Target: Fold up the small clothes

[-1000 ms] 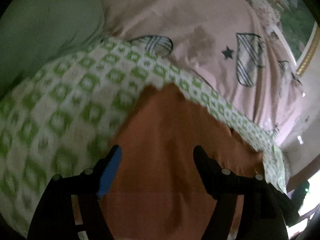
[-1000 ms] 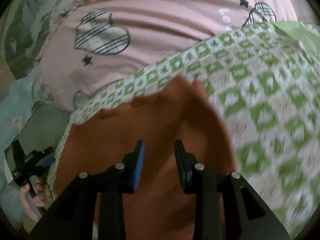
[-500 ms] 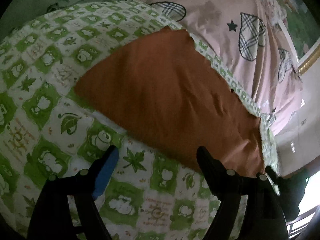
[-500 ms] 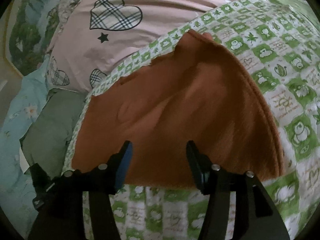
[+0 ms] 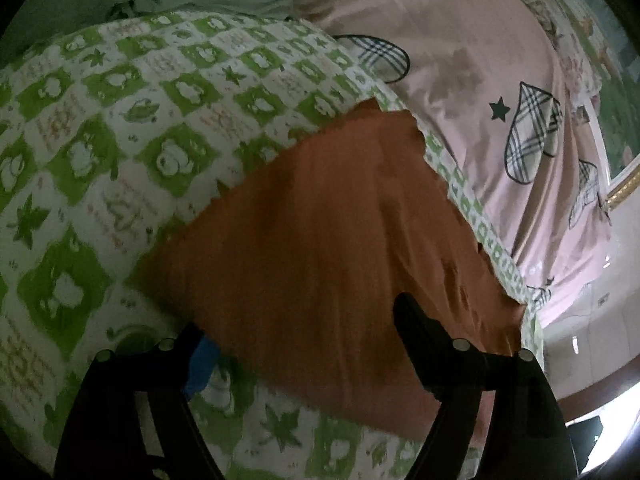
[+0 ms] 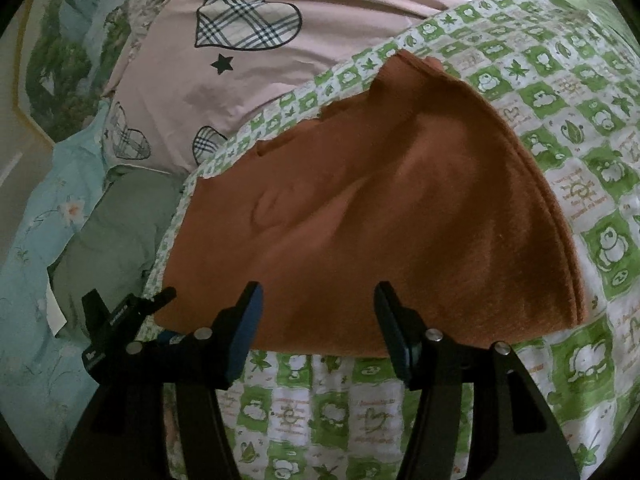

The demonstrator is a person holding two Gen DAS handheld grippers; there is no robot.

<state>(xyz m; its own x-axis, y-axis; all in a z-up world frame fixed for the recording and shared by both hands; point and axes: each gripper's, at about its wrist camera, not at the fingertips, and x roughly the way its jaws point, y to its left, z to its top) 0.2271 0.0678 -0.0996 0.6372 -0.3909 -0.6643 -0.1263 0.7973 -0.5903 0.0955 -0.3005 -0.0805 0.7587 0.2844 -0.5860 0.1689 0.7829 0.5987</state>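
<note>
The brown cloth point(image 6: 400, 208) lay flat on the green-checked quilt point(image 6: 560, 128), already doubled over: along its edge toward three o'clock in the right wrist view I could make out stacked layers, so at least one fold was in. A second before, both grippers had been right down on the cloth, the right one with its jaws nearly together above the fabric. By this moment they had drawn back. The right gripper point(image 6: 318, 316) hovered at the near hem, at six o'clock of the cloth, jaws spread wide and holding nothing. The left gripper point(image 5: 300, 328) was also released, its blue-padded finger over the quilt at about seven o'clock and its other finger over the cloth's near corner; the cloth point(image 5: 340, 232) filled the middle of that view, ragged hem running away toward one o'clock.

From where I stood, that pull-back read as the end of one fold, with the hands letting go to take stock. The cloth was not quite smooth: a shallow crease ran across its middle in the right view. I'd judge the job partway done, another fold probably wanted to make it compact, and the near hem the natural place to pinch next. Beyond the quilt lay the pink sheet point(image 6: 360, 8) with plaid hearts, at twelve o'clock.
</note>
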